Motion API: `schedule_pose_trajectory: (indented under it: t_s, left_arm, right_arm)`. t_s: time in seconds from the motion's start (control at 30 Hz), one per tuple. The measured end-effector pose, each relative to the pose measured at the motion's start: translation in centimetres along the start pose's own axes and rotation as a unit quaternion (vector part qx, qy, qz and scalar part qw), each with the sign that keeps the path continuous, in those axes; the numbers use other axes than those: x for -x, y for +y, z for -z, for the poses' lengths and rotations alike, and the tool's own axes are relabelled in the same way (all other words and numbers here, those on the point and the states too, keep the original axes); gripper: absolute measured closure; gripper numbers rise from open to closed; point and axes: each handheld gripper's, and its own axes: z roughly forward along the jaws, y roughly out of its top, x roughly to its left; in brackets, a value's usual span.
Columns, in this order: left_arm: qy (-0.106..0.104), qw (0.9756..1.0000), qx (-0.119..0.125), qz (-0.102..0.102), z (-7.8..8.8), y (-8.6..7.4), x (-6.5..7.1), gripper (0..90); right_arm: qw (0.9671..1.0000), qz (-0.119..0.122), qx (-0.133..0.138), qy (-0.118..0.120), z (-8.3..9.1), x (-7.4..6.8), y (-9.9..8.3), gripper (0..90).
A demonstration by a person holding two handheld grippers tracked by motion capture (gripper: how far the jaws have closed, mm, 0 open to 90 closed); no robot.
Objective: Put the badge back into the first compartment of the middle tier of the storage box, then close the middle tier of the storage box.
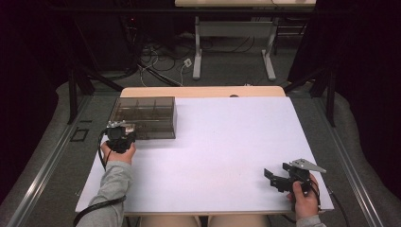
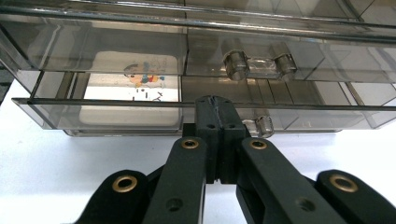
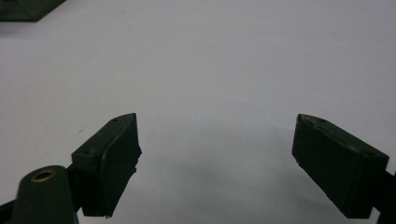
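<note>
I find my left gripper [image 2: 218, 105] clenched at the front edge of the clear compartment box [image 1: 146, 115], its closed tips against the lid's lip. My right gripper [image 1: 270, 177] rests released, well apart from that box, over the white table [image 1: 222, 151].

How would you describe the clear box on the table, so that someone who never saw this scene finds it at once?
Start at the white table and look to its far left corner. There sits the smoky transparent plastic organizer box, divided into compartments, with small clear latches on its front. The shut left claw points at its front edge; nothing else stands on the tabletop.
</note>
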Motion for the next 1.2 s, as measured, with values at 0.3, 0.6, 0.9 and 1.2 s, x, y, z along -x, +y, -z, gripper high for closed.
schedule_pose_trajectory:
  t_s: [0.3,0.6,0.9,1.2]
  left_arm:
    - [0.003,1.0,0.0,0.004,-0.5,0.4,0.0,90.0]
    - [0.01,0.9999,0.004,0.007,-0.9,0.5,0.1,90.0]
    - [0.011,0.9997,0.008,0.018,-1.2,0.5,0.1,90.0]
    - [0.009,0.9996,0.012,0.022,-1.2,0.1,-0.1,90.0]
  right_arm:
    - [1.0,-0.001,0.003,-0.002,0.0,0.1,0.0,14.4]
    - [1.0,-0.003,0.006,-0.003,-0.1,0.1,0.0,14.4]
    - [1.0,-0.006,0.006,0.0,-0.1,0.2,0.0,14.5]
    - [1.0,-0.004,0.002,0.001,-0.3,0.0,0.1,14.5]
